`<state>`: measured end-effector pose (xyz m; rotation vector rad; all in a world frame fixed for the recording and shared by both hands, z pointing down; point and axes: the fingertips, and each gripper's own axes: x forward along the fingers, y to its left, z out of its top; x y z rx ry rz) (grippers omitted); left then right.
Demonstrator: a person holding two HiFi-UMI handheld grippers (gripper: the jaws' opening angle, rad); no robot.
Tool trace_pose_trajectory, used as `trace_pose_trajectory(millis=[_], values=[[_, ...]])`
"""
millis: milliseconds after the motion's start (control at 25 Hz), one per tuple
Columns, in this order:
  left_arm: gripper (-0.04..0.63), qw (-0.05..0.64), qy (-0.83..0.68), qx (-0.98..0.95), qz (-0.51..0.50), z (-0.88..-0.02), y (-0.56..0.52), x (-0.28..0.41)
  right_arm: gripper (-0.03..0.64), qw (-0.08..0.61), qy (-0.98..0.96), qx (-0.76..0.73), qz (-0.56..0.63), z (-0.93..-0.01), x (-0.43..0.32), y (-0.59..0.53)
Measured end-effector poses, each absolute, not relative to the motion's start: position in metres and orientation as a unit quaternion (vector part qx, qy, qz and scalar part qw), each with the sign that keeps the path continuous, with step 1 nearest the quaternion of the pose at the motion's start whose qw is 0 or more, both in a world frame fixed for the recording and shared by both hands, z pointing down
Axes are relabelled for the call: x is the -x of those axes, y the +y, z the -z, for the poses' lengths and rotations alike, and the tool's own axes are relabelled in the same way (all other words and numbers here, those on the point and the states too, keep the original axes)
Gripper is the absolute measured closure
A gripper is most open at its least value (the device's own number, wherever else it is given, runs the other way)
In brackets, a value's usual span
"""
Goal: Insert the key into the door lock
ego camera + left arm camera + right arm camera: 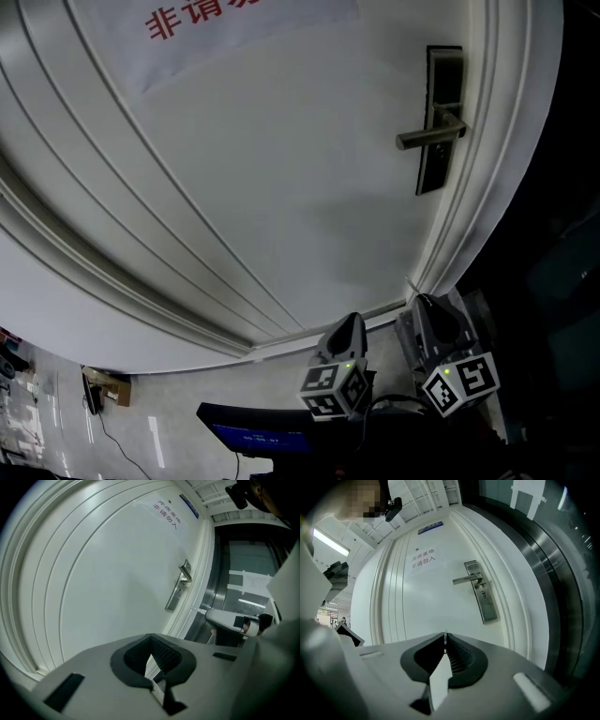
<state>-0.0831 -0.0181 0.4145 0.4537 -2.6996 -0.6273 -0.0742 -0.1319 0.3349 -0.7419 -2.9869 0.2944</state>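
The white door (281, 187) carries a metal lock plate (439, 122) with a lever handle (429, 138) at the upper right. In the right gripper view the keyhole (483, 595) sits on the plate just below the lever (467, 579). My right gripper (445, 644) is shut on a thin metal blade, the key (445, 635), seen edge-on and poking past the jaw tips. It hangs low near the door's foot (429, 307), well away from the lock. My left gripper (351, 326) is beside it, shut with nothing in it (151, 651).
A paper notice with red characters (206, 19) is stuck high on the door. Ribbed white door frame mouldings (112, 262) run along the left. A dark steel frame (562, 573) stands right of the door. A brown box (108, 386) lies on the floor.
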Motion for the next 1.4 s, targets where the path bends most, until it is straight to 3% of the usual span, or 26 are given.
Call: trace_pose_trajectory(millis=[960,1400], values=[[0.595,0.153,-0.957,-0.161,0.186,-0.413,-0.041,0.102,0.604,0.012,-0.968,0.242,-0.066,-0.335,0.094,-0.161],[0.595,0.151,-0.950,-0.205,0.180,-0.404,-0.045,0.159,0.604,-0.010,-0.979,0.202,-0.026,-0.326,0.147,-0.169]])
